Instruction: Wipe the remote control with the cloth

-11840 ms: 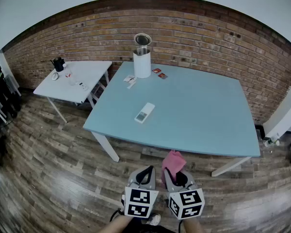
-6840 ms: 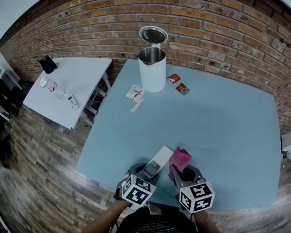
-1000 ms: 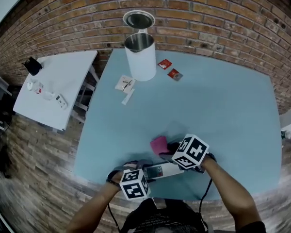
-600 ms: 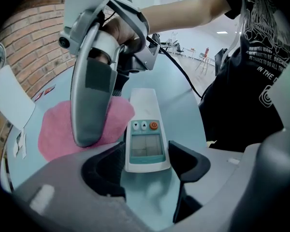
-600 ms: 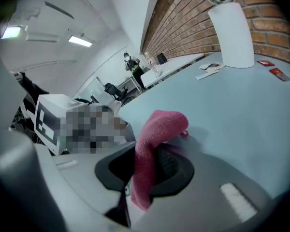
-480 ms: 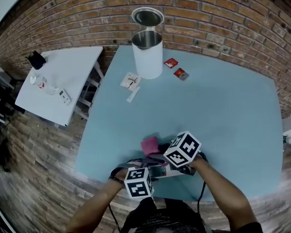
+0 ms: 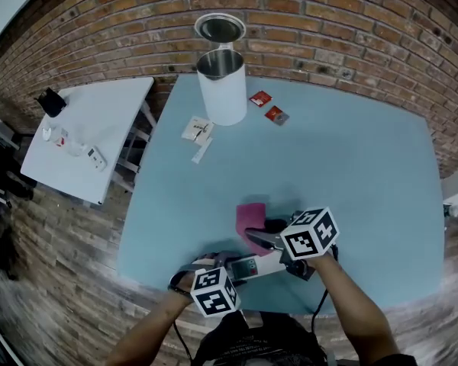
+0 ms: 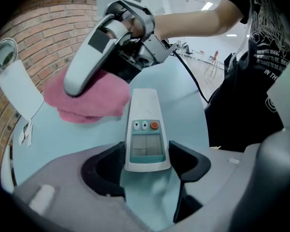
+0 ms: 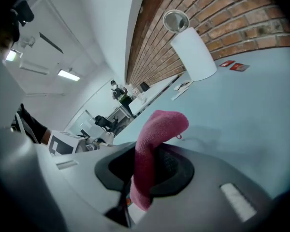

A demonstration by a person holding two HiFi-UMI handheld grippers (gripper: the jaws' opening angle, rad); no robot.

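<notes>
Left fingers [image 8: 189, 161] on remote [image 8: 146, 146], orange button [image 8: 154, 125] up

A big blue table [image 7: 351, 174] stands on a wood floor [image 7: 61, 265]. At its far side stands a tall white can [image 7: 221, 90], with two little red packets [image 7: 259, 98] beside it and a paper card [image 7: 198, 129] and a white strip [image 7: 201, 152] near its left edge. At the near edge is the remote control [image 7: 248, 266], with the pink cloth [image 7: 251, 218] just behind it. A small white table [image 7: 99, 120] to the left holds a black thing [image 7: 51, 102] and small white bits [image 7: 76, 147].
</notes>
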